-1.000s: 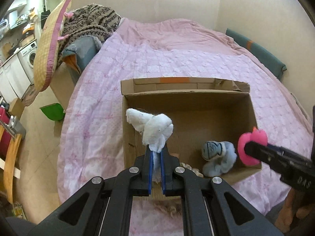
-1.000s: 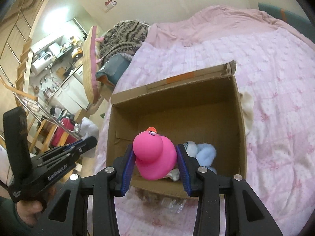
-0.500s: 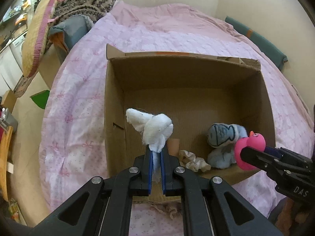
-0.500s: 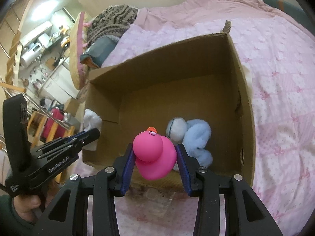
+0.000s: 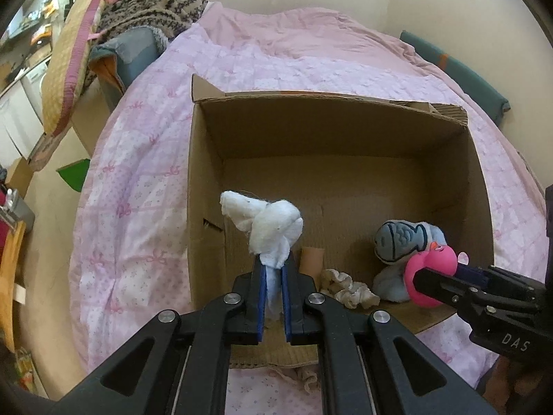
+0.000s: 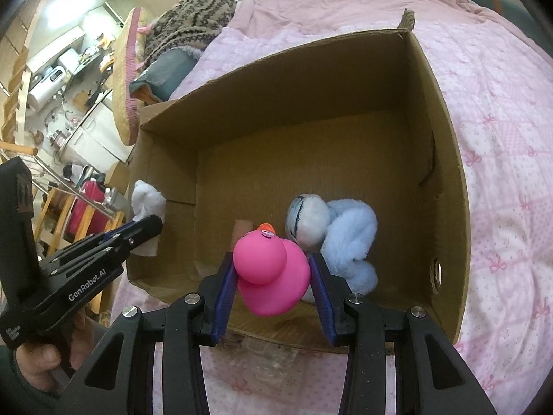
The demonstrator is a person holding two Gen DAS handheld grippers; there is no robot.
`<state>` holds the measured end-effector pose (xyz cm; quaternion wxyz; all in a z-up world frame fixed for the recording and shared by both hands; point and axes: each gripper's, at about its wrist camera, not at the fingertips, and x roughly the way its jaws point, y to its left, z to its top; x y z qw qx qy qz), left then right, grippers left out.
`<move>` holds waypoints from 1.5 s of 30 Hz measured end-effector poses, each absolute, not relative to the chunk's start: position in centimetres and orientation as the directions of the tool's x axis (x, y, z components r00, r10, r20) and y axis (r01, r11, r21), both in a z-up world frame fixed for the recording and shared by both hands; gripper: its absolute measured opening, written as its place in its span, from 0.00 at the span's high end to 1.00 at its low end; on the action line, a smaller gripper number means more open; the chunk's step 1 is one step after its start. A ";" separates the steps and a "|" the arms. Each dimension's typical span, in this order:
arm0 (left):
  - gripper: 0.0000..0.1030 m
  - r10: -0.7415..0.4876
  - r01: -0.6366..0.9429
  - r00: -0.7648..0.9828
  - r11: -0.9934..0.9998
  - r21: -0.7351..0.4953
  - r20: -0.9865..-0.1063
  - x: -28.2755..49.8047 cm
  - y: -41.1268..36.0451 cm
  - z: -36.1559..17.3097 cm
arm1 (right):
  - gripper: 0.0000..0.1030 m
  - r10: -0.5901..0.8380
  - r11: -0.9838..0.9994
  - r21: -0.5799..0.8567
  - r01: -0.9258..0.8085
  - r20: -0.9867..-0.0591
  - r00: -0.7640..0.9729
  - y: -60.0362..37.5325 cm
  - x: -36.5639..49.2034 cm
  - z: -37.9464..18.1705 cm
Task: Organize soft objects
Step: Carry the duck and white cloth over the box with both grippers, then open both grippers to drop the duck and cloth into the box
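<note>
An open cardboard box point(image 5: 204, 159) point(image 6: 446, 145) sits on the pink bed. My left gripper point(image 5: 273, 269) is shut on a white cloth wad point(image 5: 269, 224) and holds it over the box's near left corner; the wad also shows in the right wrist view point(image 6: 147, 200). My right gripper point(image 6: 271, 263) is shut on a pink rubber duck point(image 6: 269, 273) above the box's near edge; the duck shows in the left wrist view point(image 5: 428, 266). A light blue plush fish point(image 5: 401, 242) point(image 6: 338, 231) and a beige crumpled cloth point(image 5: 345, 287) lie inside the box.
The pink quilt point(image 5: 138, 180) covers the bed around the box. Pillows and a patterned knit blanket point(image 5: 152, 3) pile at the bed's far left. A teal bolster point(image 5: 459, 76) lies along the right wall. Kitchen furniture point(image 6: 62, 79) stands beyond the bed's left side.
Both grippers have moved forward and lower toward the box, which now fills more of each view. The duck and the white wad remain held.
</note>
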<state>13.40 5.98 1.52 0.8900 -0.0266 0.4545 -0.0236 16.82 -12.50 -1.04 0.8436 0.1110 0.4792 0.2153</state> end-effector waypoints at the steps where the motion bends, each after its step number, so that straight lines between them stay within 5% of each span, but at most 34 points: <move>1: 0.93 -0.069 0.021 0.583 0.997 -0.070 -0.809 13.4 5.9 1.5 | 0.57 0.469 0.883 0.393 -0.257 -0.761 0.448 -12.5 16.8 -1.0; 11: 0.90 -0.072 0.055 0.579 0.997 -0.049 -0.812 12.9 4.8 1.2 | 0.57 0.471 0.882 0.394 -0.259 -0.760 0.447 -12.4 16.8 -0.9; 19: 0.73 -0.078 0.051 0.594 0.997 -0.059 -0.800 12.5 4.8 1.6 | 0.57 0.482 0.876 0.408 -0.258 -0.751 0.452 -12.6 16.7 -1.0; 24: 0.40 -0.064 0.038 0.622 0.998 -0.051 -0.781 12.2 4.9 2.1 | 0.56 0.491 0.871 0.413 -0.266 -0.742 0.456 -12.7 16.6 -0.8; 26: 0.39 -0.067 0.038 0.632 0.998 -0.056 -0.772 12.2 4.9 2.4 | 0.56 0.494 0.869 0.416 -0.267 -0.737 0.462 -12.7 16.6 -0.7; 30: 0.38 -0.071 0.043 0.646 0.997 -0.056 -0.760 12.0 5.0 2.9 | 0.29 0.522 0.851 0.463 -0.246 -0.701 0.486 -13.6 16.6 -0.4; 45: 0.38 -0.070 0.026 0.686 0.997 -0.071 -0.724 10.3 6.0 4.9 | 0.26 0.495 0.859 0.474 -0.196 -0.664 0.561 -16.2 15.0 1.6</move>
